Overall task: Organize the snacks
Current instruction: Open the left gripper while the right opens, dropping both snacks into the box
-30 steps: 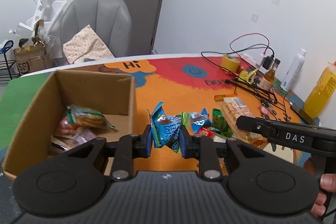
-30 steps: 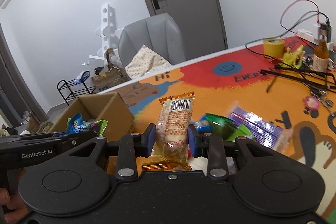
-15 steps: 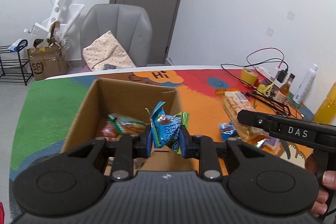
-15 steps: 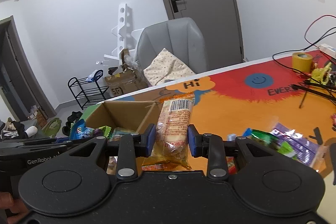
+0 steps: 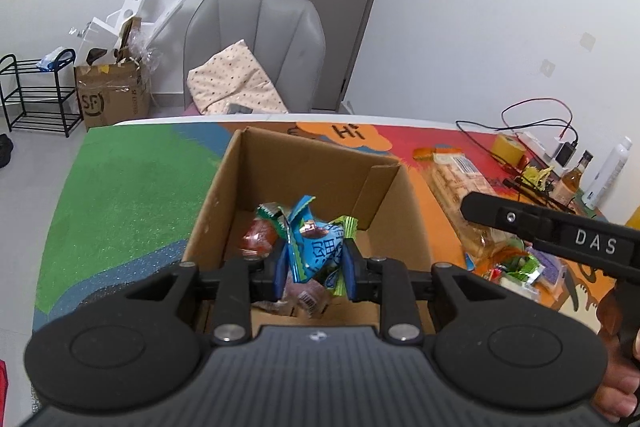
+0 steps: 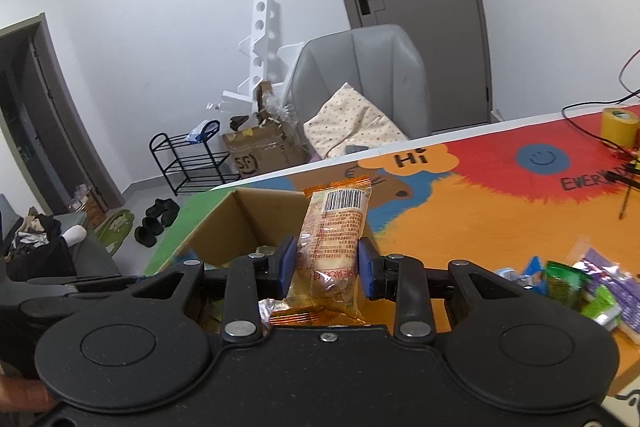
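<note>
A blue snack packet (image 5: 316, 247) with a green one beside it sits between the pads of my left gripper (image 5: 314, 267), whose jaws are opening. It hangs over the inside of the open cardboard box (image 5: 304, 171), where several wrapped snacks lie. My right gripper (image 6: 328, 263) is shut on a long orange biscuit pack (image 6: 336, 227), upright, barcode at the top, just right of the box (image 6: 256, 215). The same biscuit pack (image 5: 456, 179) shows at the right of the left wrist view.
Loose snack packets (image 6: 580, 283) lie on the colourful table mat (image 6: 480, 211) to the right. A yellow tape roll (image 6: 620, 125), cables and bottles (image 5: 572, 179) stand at the far right. A grey chair (image 5: 256, 39) is behind the table.
Both grippers have carried their snacks left across the table. The left one went from beside the box to over its inside. The right one came up to the box's right side.
</note>
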Demonstrator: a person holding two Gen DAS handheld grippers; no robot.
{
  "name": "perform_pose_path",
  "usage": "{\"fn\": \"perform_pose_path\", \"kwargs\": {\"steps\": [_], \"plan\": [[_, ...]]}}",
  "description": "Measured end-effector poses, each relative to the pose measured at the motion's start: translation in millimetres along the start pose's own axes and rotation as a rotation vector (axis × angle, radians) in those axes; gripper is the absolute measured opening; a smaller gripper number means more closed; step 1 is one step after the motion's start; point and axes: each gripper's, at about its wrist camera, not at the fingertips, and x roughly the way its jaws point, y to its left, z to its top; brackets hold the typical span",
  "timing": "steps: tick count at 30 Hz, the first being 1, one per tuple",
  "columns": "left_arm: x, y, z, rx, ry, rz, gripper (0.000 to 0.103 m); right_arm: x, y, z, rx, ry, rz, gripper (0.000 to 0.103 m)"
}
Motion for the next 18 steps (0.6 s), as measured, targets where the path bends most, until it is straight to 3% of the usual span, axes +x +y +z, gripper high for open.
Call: {"fn": "perform_pose_path", "kwargs": {"steps": [4, 7, 13, 18], "plan": [[0, 3, 2, 0.001, 0.011, 0.002, 0.037, 13, 5, 5, 0.034, 0.017, 0.045, 0.032], [2, 11, 8, -0.022, 0.023, -0.003, 0.051, 22, 2, 10, 0.067, 0.027, 0.076, 0.039], [11, 19, 24, -0.036, 0.055, 0.014, 0.069, 22, -14, 11, 0.126, 0.046, 0.032, 0.039], [16, 7, 37, 0.010, 0.069, 0.005, 0.081, 11, -37, 8, 0.193, 0.072, -0.030, 0.039]]}}
